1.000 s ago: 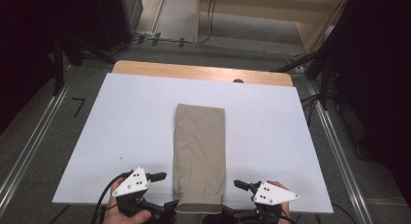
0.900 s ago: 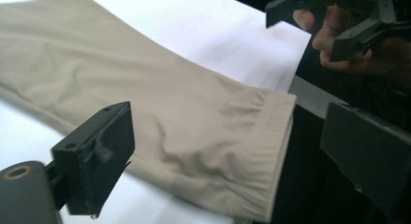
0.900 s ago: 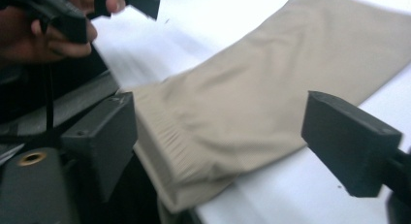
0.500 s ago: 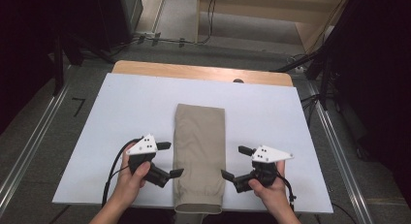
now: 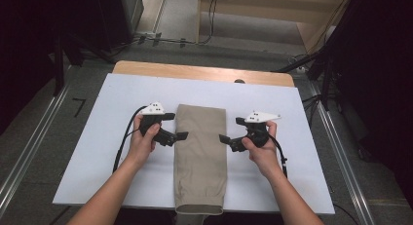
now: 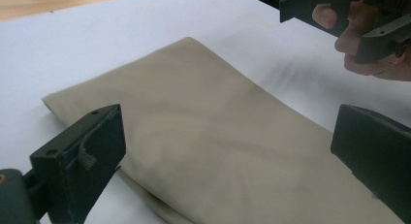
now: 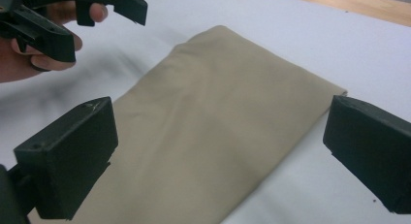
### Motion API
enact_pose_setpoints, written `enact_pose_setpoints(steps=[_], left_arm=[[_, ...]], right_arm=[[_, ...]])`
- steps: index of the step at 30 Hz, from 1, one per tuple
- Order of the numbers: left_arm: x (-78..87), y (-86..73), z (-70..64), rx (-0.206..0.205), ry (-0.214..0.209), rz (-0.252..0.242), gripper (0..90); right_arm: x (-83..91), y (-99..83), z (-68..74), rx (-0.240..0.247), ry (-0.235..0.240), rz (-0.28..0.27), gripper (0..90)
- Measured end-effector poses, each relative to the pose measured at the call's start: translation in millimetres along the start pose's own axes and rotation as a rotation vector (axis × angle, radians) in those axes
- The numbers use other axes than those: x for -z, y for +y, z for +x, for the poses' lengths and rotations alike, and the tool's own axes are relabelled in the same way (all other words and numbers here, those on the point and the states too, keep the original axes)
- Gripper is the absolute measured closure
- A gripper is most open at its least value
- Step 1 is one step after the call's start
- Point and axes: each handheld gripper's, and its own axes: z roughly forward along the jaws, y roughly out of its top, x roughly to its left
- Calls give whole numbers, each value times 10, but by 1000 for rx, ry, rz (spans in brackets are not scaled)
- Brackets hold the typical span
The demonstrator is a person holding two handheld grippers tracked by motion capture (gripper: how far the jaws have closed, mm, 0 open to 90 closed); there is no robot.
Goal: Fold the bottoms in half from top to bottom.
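Observation:
A folded tan garment (image 5: 200, 152) lies lengthwise down the middle of the white board (image 5: 97, 118), its near end hanging over the front edge. My left gripper (image 5: 176, 126) hovers at the cloth's left edge, open, nothing between its jaws. My right gripper (image 5: 231, 129) mirrors it at the right edge, also open and empty. In the left gripper view the wide-apart jaws of the left gripper (image 6: 225, 156) frame the garment (image 6: 203, 117), with the right gripper (image 6: 349, 15) beyond. In the right gripper view the right gripper (image 7: 218, 156) frames the garment (image 7: 218, 117), with the left gripper (image 7: 72, 10) beyond.
A strip of wooden tabletop (image 5: 195, 71) shows behind the board. Metal rails (image 5: 29, 152) run along both sides on the floor. Dark stands and cables (image 5: 311, 64) sit beyond the table's far corners.
Both hands have moved forward from the board's near edge to the middle of the garment, one on each side. The garment has not shifted.

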Motion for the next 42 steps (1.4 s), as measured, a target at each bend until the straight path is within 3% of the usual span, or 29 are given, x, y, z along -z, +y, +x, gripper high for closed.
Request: enact_pose_setpoints(steps=[5,8,13,16,17,19,21,25,28,31,34,36,42], left_arm=[[-111,115,232,16,10,12,0],[-155,165,342,6,38,8,9],[-233,228,555,58,44,24,29],[-258,252,665,127,79,18,107],[-268,258,676,141,105,18,164],[-291,271,727,160,102,18,202],[-340,284,765,188,145,57,263],[-416,246,824,203,154,95,355],[-467,210,843,201,185,133,418],[-492,163,879,213,166,146,495],[-519,146,887,195,193,169,524],[-525,138,903,221,201,161,555],[-538,136,908,234,208,190,624]], right_arm=[[-200,108,-204,-14,-5,33,0],[-331,164,-343,-17,31,45,0],[-491,243,-497,-27,33,82,34],[-559,301,-617,-57,1,89,73],[-575,313,-654,-71,-11,87,116],[-607,329,-718,-82,-32,91,132],[-640,334,-772,-101,-30,99,146],[-733,316,-834,-109,-58,138,256],[-811,282,-851,-102,-83,179,342],[-861,261,-851,-113,-93,193,399],[-877,256,-855,-114,-119,183,459],[-891,247,-868,-132,-115,177,501],[-931,212,-900,-155,-120,191,605]])
